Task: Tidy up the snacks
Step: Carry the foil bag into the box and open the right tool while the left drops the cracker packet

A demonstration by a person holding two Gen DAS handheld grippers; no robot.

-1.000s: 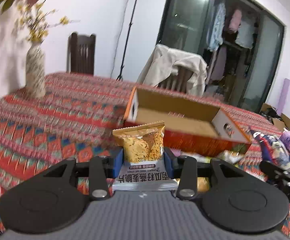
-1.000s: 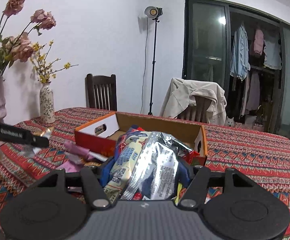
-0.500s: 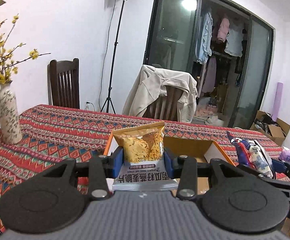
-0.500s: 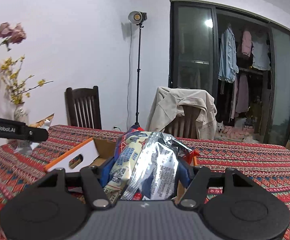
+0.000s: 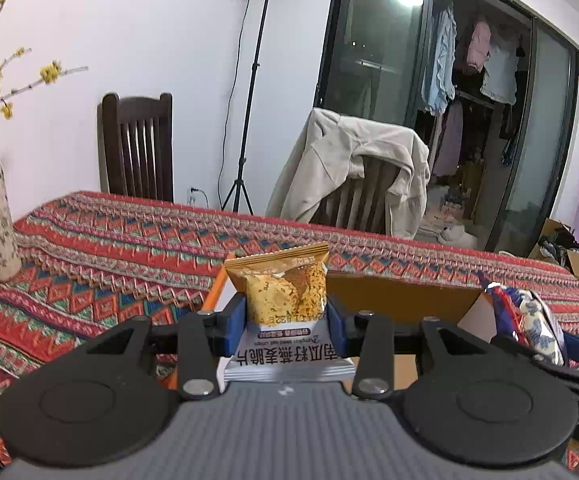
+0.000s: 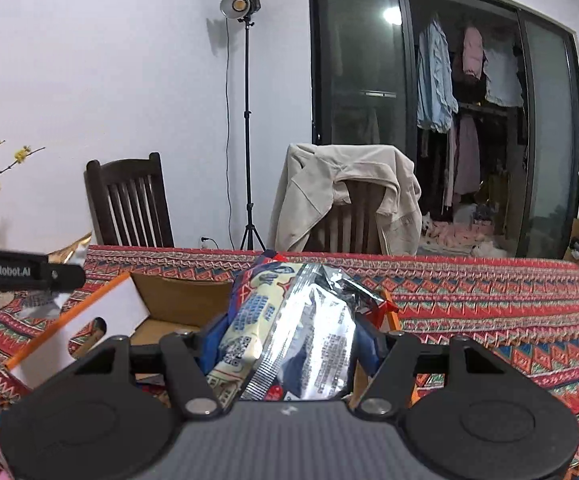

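Left claw (image 5: 286, 312) is clamped on a small orange snack packet (image 5: 281, 292), pads pinching its lower half, top seal standing free above. The packet looks light, puffy and crushable; a seam-side hold suits it. Right claw (image 6: 289, 344) grips a bundle of foil-and-blue snack bags (image 6: 293, 320), which look slick, crinkly and likely to slide. The open cardboard box (image 6: 161, 300) sits just ahead of and below both claws on the patterned surface (image 6: 489, 300). Both loads probably need only a gentle release.
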